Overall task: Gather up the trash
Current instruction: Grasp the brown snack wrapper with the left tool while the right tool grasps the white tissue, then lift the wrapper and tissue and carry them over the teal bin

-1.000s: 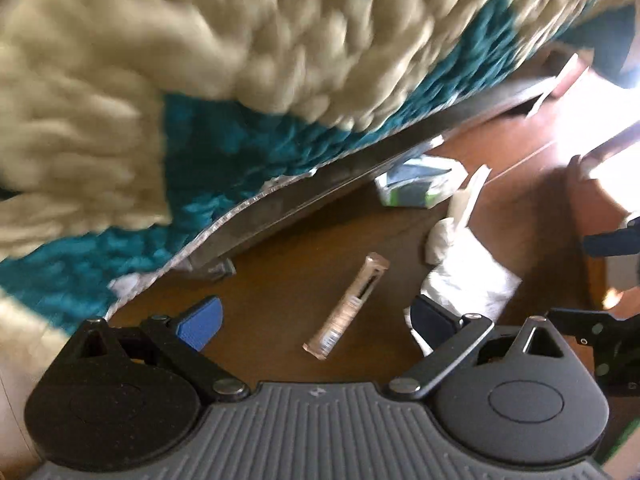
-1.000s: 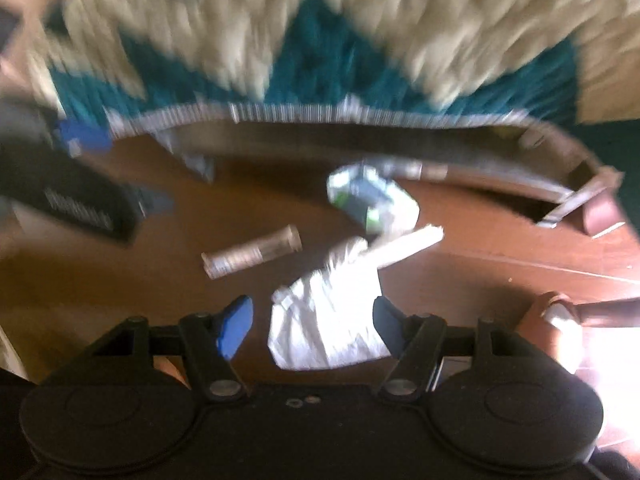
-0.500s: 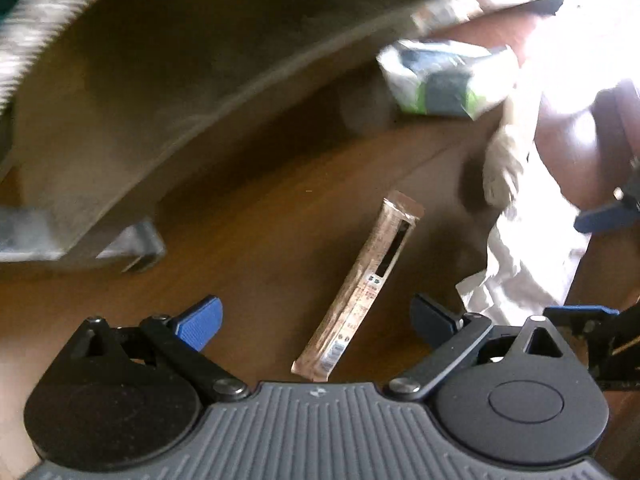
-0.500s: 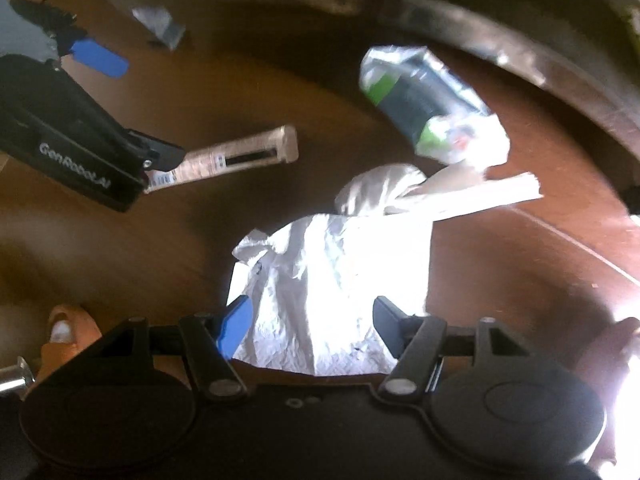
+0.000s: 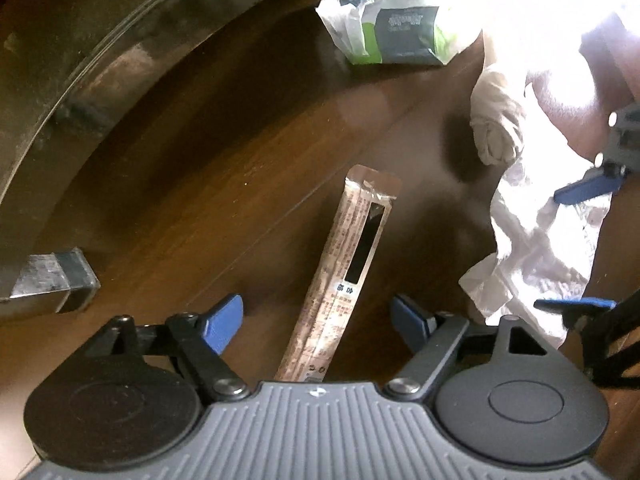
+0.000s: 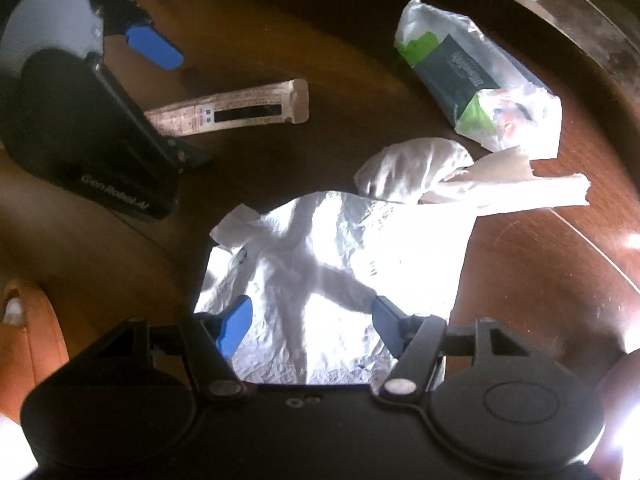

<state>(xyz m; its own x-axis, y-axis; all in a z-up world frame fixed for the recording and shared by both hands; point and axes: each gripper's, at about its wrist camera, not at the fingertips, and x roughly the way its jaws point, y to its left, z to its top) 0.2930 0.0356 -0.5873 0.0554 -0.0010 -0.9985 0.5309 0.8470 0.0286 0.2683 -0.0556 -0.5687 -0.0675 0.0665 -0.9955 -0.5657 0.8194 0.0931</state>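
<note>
Step in hand: we reach for floor trash. Left gripper (image 5: 318, 314), jaws closing, straddles the stick wrapper (image 5: 344, 268), untouched. Right gripper (image 6: 310, 320), spread, hangs over the crumpled tissue (image 6: 340, 248). Next: pinch, lift.

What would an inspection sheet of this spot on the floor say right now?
Surface: dark wooden floor, sunlit glare at one side.
Job's things: long brown wrapper; crumpled white paper; green-and-dark packet; twisted beige wad.
Clutter: nothing seen.
Grippers: left gripper closing, wrapper between its jaws, pads not touching; right gripper open over the white paper.
Cables: nothing seen.
Surroundings: metal furniture frame.
</note>
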